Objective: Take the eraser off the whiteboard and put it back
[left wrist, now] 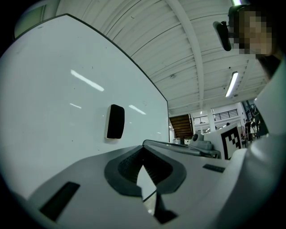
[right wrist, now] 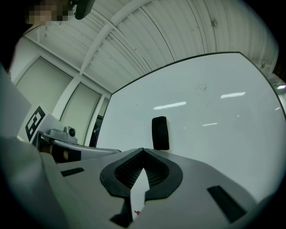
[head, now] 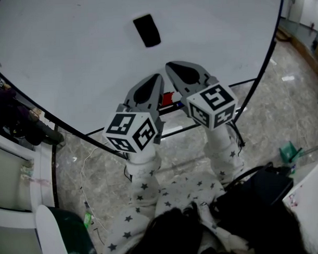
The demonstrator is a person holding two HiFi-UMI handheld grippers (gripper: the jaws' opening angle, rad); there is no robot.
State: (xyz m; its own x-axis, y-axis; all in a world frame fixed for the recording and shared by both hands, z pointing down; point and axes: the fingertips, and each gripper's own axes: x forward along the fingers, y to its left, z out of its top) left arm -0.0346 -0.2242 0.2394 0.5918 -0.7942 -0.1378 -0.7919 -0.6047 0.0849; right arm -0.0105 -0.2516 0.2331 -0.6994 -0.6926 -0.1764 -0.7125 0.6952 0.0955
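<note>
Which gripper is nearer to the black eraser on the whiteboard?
Right, only slightly. The right gripper points at the eraser from below and to its right; the left gripper is below it, a little farther back.

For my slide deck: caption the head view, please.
Grey left gripper and right gripper, both shut and empty, point toward the black rectangular eraser on the white whiteboard.

Head view: the left gripper [head: 156,81] and the right gripper [head: 171,67] are held side by side ahead of the body, with their tips angled toward one another, near but apart. In each gripper view the jaws meet tip to tip with nothing between them. A marker cube [head: 132,131] caps the rear of each gripper. Both forearms, in star-patterned sleeves [head: 144,184], reach forward roughly parallel.
</note>
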